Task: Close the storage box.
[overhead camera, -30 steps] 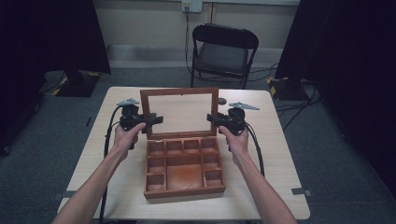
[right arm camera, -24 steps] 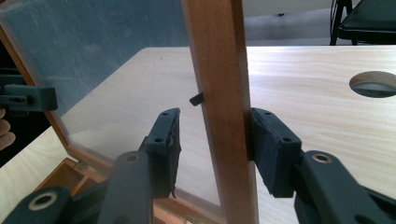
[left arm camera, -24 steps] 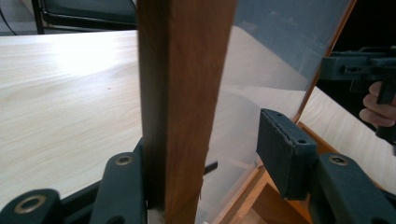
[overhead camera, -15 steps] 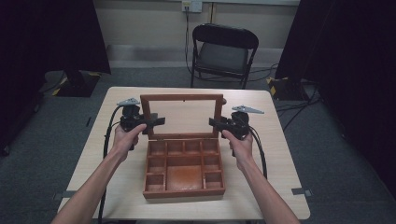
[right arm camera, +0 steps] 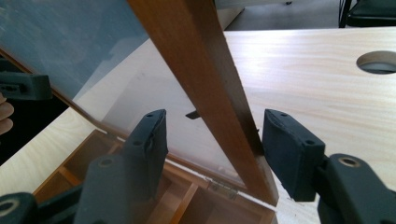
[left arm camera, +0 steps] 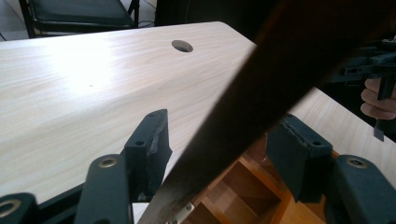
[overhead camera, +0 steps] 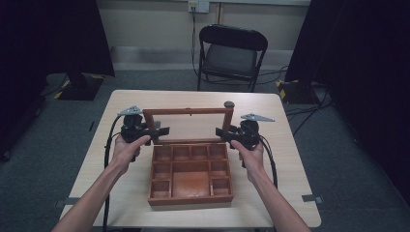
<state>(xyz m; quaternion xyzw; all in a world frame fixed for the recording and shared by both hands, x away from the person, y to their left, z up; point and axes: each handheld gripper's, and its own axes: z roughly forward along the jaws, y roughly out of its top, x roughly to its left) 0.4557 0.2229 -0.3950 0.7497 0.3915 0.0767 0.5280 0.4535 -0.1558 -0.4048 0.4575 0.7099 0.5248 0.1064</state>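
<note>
lid [overhead camera: 187, 126] of the wooden box [overhead camera: 189, 172] stands raised on its hinges near the middle of the table [overhead camera: 290, 164], a wood frame around a clear pane, with the left gripper [overhead camera: 153, 133] at its left rail and the right gripper [overhead camera: 223, 132] at its right rail. in both gripper views the jaws stand apart with the rail between them, not pinching it. the frame looks stiff and light but the pane fragile, so i would take hold on the wooden side rails only and swing it gently about the hinges.
</note>
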